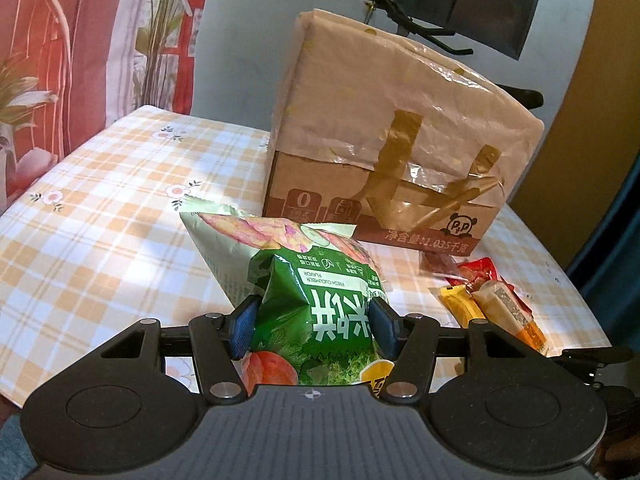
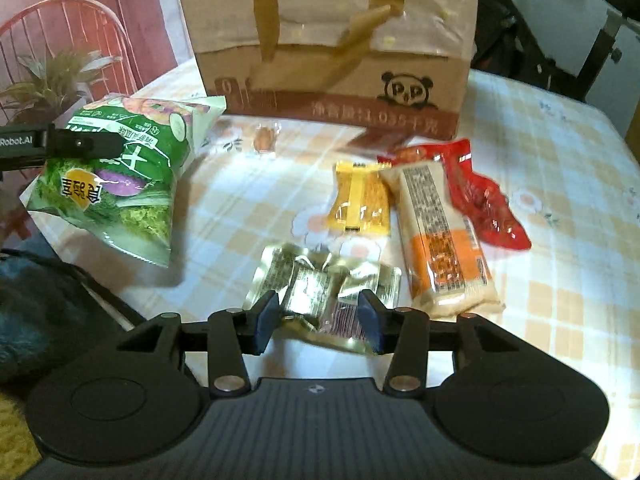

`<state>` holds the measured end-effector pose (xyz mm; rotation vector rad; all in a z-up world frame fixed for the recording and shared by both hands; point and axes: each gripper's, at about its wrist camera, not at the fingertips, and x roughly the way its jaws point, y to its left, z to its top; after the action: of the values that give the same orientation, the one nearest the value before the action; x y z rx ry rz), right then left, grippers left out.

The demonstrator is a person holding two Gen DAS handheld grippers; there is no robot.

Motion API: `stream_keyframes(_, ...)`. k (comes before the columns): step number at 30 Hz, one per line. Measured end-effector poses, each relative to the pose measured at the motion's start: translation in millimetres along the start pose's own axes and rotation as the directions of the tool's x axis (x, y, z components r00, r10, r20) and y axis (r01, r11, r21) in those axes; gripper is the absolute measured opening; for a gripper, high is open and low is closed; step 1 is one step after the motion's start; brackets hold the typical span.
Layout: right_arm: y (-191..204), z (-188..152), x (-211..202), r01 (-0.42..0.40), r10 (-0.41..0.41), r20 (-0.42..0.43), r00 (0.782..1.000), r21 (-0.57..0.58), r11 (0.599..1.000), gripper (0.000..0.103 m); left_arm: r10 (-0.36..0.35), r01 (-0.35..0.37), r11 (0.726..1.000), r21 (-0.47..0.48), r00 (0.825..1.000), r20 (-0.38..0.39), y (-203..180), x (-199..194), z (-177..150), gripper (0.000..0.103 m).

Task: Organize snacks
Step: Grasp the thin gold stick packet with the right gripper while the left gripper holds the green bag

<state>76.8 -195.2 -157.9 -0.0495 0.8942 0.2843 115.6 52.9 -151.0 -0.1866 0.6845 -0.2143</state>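
The left gripper [image 1: 314, 322] is clenching a green cucumber-flavour chip bag [image 1: 316, 312] off the checked tablecloth [image 1: 100, 200]. The right gripper [image 2: 318, 316] is hanging released, its pads flanking gold foil packets [image 2: 320, 284] lying on the cloth before the taped carton [image 2: 332, 40].

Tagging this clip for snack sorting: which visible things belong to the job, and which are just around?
Job items:
green puffed snack bag, clamped in left gripper
gold foil packets between open right gripper fingers
yellow wrapped snack
long beige-and-orange packet
red crinkled packet
taped cardboard box

Just around:
checked floral tablecloth
potted plant
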Motion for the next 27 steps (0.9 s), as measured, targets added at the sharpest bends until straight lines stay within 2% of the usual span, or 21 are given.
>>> stream_keyframes(10, 8.6, 18.2, 25.3, 0.004, 0.001, 0.057, 0.998, -0.093, 0.996, 0.049, 0.004, -0.004, 1.000, -0.016, 1.000, -0.005, 3.9, 5.5, -4.8, 0.062)
stream_keyframes(16, 10.7, 24.0, 31.4, 0.012, -0.004, 0.094, 0.996, -0.089, 0.996, 0.049, 0.002, -0.002, 1.000, -0.021, 1.000, -0.011, 6.0, 6.5, -5.2, 0.062)
stream_keyframes(18, 8.2, 20.5, 22.2, 0.033, -0.025, 0.113, 0.993, -0.063, 0.997, 0.050, 0.001, -0.001, 1.000, -0.021, 1.000, -0.013, 6.0, 7.1, -5.0, 0.063)
stream_keyframes(20, 3.1, 18.8, 9.6, 0.040, -0.037, 0.147, 0.988, -0.018, 0.999, 0.063, 0.002, -0.002, 1.000, -0.019, 1.000, -0.012, 4.9, 7.5, -5.0, 0.063)
stream_keyframes(22, -5.9, 19.4, 1.3, 0.015, -0.024, 0.155, 0.988, 0.057, 0.998, 0.069, 0.004, -0.004, 1.000, -0.015, 1.000, -0.011, 4.0, 8.0, -5.2, 0.063)
stream_keyframes(25, -15.3, 22.7, 5.5, -0.021, 0.006, 0.093, 0.996, 0.158, 0.987, 0.069, 0.005, -0.005, 1.000, -0.011, 1.000, -0.011, 3.6, 8.0, -5.5, 0.063)
stream_keyframes(27, -13.9, 24.4, 12.3, -0.013, 0.004, 0.053, 0.999, 0.173, 0.985, 0.069, 0.004, -0.005, 1.000, -0.011, 1.000, -0.012, 4.5, 7.9, -5.6, 0.063)
